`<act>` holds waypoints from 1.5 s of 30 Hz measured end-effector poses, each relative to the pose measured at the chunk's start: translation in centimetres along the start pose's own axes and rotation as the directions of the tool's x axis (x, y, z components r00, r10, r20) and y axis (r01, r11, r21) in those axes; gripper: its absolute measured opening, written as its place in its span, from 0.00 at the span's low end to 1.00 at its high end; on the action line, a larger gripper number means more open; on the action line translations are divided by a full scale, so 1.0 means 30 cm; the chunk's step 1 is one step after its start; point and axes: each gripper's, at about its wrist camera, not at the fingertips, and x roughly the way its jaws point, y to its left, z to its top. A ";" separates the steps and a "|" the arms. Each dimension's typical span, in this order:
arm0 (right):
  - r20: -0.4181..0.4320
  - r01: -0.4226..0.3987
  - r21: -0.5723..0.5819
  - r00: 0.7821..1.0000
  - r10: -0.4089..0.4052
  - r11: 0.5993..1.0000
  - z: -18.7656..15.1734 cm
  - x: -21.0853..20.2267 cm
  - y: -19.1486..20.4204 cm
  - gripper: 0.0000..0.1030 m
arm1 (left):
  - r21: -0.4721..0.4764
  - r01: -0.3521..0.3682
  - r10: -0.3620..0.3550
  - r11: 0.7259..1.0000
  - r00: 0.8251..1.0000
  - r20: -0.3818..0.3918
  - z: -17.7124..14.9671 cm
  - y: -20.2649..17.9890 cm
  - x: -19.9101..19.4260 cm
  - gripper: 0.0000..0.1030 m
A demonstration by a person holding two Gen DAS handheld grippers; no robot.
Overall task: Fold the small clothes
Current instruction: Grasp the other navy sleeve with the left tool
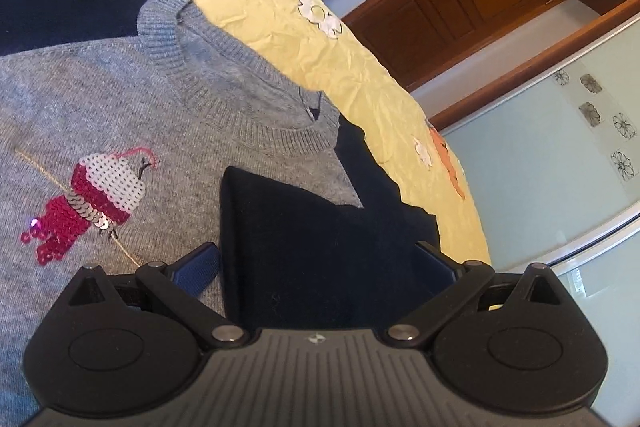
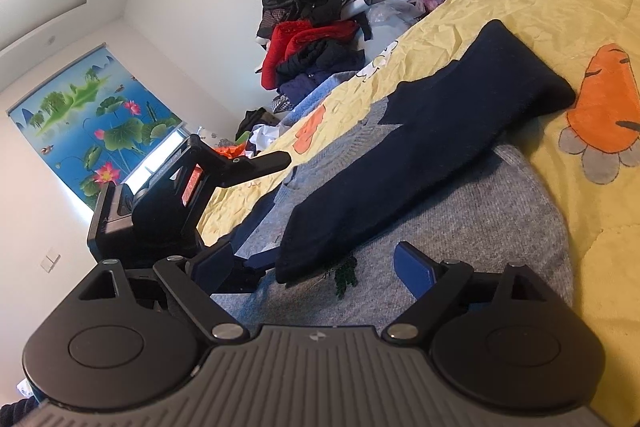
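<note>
**Sleeve-to-gripper alignment: knitted sweater on bed**

Item: grey sweater [image 1: 120,99] with navy sleeves, front up and sequin motif [image 1: 84,203] showing, spread on the yellow quilt [image 1: 360,75] of the bed. Its ribbed collar [image 1: 224,99] lies towards the bed edge that faces the wooden cabinets.

Part in play: navy sleeve [image 1: 312,247], laid back over the grey front. In the right wrist view it reads as one long dark band. Its near end sits on the grey knit. Its far end runs off the sweater onto bare quilt, away from the bed edge beyond which a clothes pile [image 2: 316,39] stands.

Left hand-held gripper [image 1: 316,263]: jaws spread wide and straddling the sleeve's near end. The cloth lies flat at full width between them, not bunched. Judged released rather than pinched, though pad contact on the far side is hidden by the dark fabric.

Right hand-held gripper [image 2: 310,259]: jaws wide apart, holding nothing. The sleeve's near end lies just ahead, between the two blue pads but clear of both.

Governing relation: the sleeve's long axis runs away from the right hand-held gripper, diagonally towards the far right. Both tools sit at the same near end, with the left one closer.

Judgement: this sleeve fold looks placed. Any following fold would cross the band, not run along it.
</note>
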 end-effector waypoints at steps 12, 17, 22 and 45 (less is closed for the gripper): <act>0.007 -0.011 0.011 1.000 0.011 1.000 0.005 -0.002 -0.003 0.86 | 0.161 -0.236 0.216 0.958 0.967 0.134 0.009 -0.053 -0.037 0.05; 0.008 -0.012 0.011 1.000 0.011 1.000 0.005 -0.002 -0.008 0.86 | 0.164 -0.260 0.230 0.951 0.956 0.184 0.050 -0.044 -0.110 0.02; 0.007 -0.012 0.010 1.000 0.012 1.000 0.005 -0.002 -0.008 0.86 | 0.156 -0.181 0.175 0.971 0.983 0.051 0.055 0.011 -0.101 0.03; -0.002 -0.019 -0.004 1.000 0.019 1.000 0.002 0.002 -0.002 0.89 | -0.208 0.193 -0.189 0.959 0.981 0.040 -0.012 0.201 -0.103 0.65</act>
